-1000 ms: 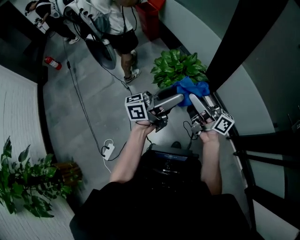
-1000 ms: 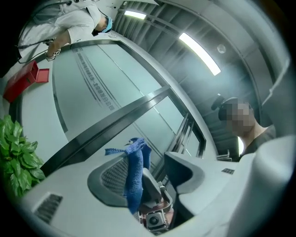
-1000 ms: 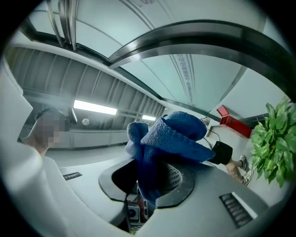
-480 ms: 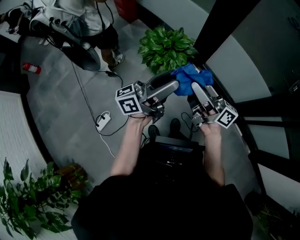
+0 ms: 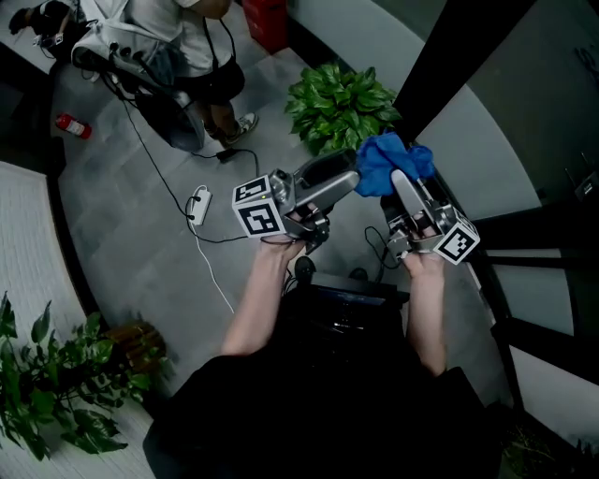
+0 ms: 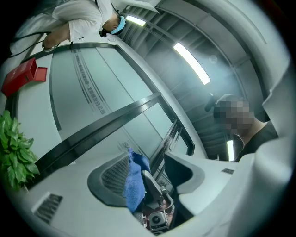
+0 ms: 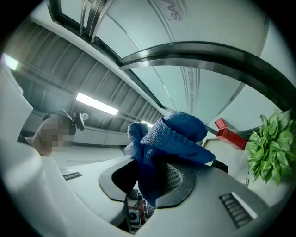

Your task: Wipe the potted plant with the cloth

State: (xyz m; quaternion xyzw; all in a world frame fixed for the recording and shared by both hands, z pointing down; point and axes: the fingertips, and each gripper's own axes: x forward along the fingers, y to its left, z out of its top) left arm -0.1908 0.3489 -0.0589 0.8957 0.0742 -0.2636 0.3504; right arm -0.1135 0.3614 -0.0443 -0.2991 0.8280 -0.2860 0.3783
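Observation:
The potted plant (image 5: pixel 339 94) stands on the grey floor by the curved glass wall; its leaves also show in the left gripper view (image 6: pixel 14 148) and the right gripper view (image 7: pixel 270 148). A blue cloth (image 5: pixel 386 164) is bunched up between the jaws of my right gripper (image 5: pixel 401 178), which is shut on it (image 7: pixel 173 139) and lifted off to the plant's right. My left gripper (image 5: pixel 348 178) points at the cloth from the left. Its jaws stand apart: the cloth (image 6: pixel 135 183) hangs against one pad, with a gap to the other jaw.
A person (image 5: pixel 187 47) stands at the top left with equipment. A cable runs to a white power strip (image 5: pixel 198 201) on the floor. A red extinguisher (image 5: pixel 73 126) lies at the left, a red box (image 5: pixel 267 19) at the top, and a second plant (image 5: pixel 56 384) at the bottom left.
A second ago the cloth lay at the plant's lower right leaves. Both grippers have moved together, a little up and away, so the cloth now sits apart from the leaves.

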